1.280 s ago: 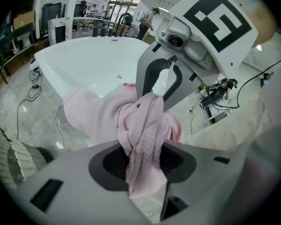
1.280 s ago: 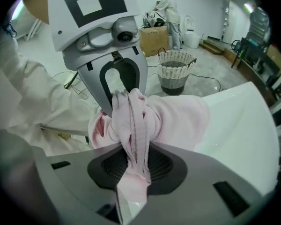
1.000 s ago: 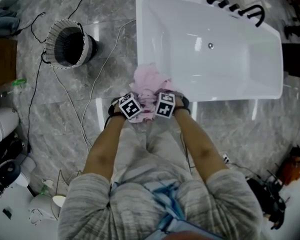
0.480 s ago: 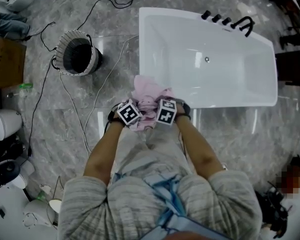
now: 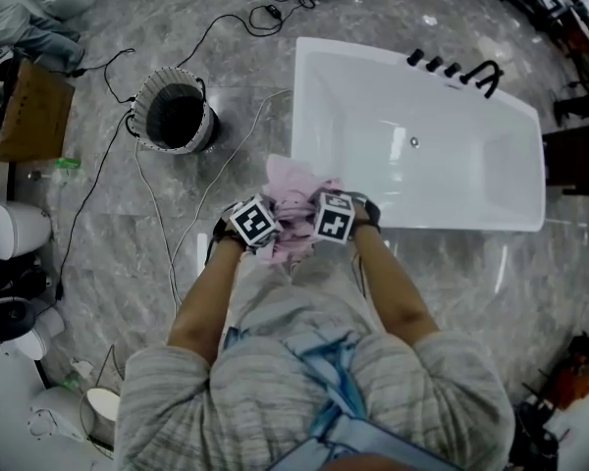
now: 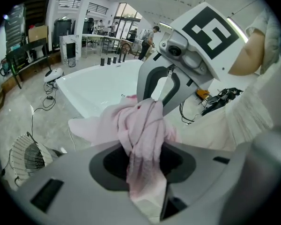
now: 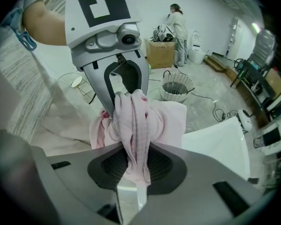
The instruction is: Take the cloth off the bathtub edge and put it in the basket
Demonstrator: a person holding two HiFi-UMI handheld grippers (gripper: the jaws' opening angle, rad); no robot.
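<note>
Forearms parallel, left gripper (image 6: 141,163) and right gripper (image 7: 136,165) tilted down, both clenched on pink cloth (image 5: 293,186) bunched between fingers, only head view shows whole bathtub (image 5: 452,219) beyond fingertips

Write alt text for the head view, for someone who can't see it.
Seen from above, a person grips a bunched pink cloth with the left gripper and right gripper beside the near corner of a white bathtub. A round basket stands on the floor at upper left.

The left gripper (image 6: 141,156) pinches the cloth (image 6: 141,125) between its jaws. At 1 o'clock the right gripper (image 6: 155,96) grips it too. The tub (image 6: 96,86) is at 10 o'clock, the basket (image 6: 29,159) at 8.
</note>
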